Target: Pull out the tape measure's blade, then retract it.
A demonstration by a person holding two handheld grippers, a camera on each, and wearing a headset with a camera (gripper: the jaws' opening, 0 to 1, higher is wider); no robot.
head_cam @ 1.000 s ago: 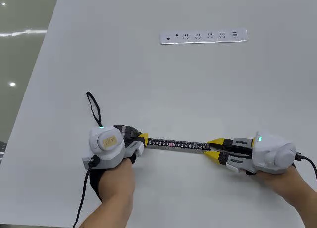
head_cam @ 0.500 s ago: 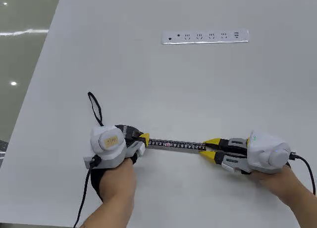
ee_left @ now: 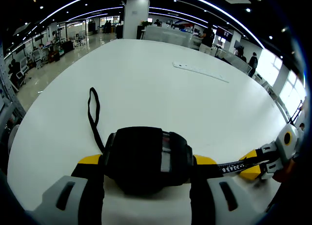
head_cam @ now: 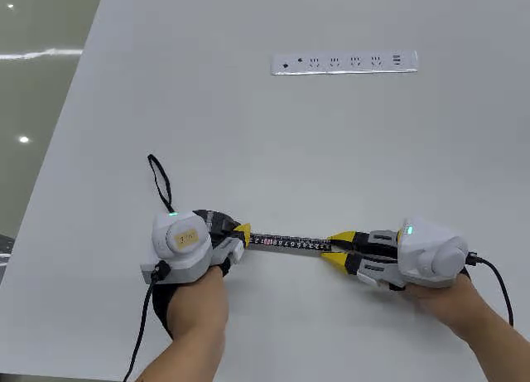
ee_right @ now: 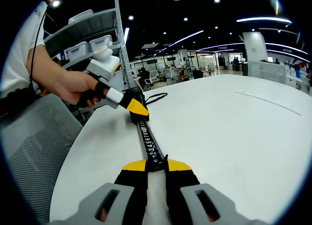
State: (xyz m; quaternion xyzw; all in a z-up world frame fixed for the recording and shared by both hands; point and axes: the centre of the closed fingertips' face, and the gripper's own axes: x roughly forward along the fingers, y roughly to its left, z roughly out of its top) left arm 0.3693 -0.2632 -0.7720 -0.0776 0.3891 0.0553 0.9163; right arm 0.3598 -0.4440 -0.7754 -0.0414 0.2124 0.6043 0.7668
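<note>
Close to the front edge of the bench (head_cam: 290, 150): left gripper (head_cam: 236, 239), jaws clamped round the black tape measure (ee_left: 146, 156); right gripper (head_cam: 334, 247), jaws pinched together on the tip of the blade (head_cam: 290, 243), stretched flat between the two. Just beyond, the black strap (head_cam: 159, 181) looped on the surface. Toward the far edge, a white power strip (head_cam: 344, 63).

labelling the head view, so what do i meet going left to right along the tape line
left gripper clamped on the tape case → blade → right gripper → cable
</note>
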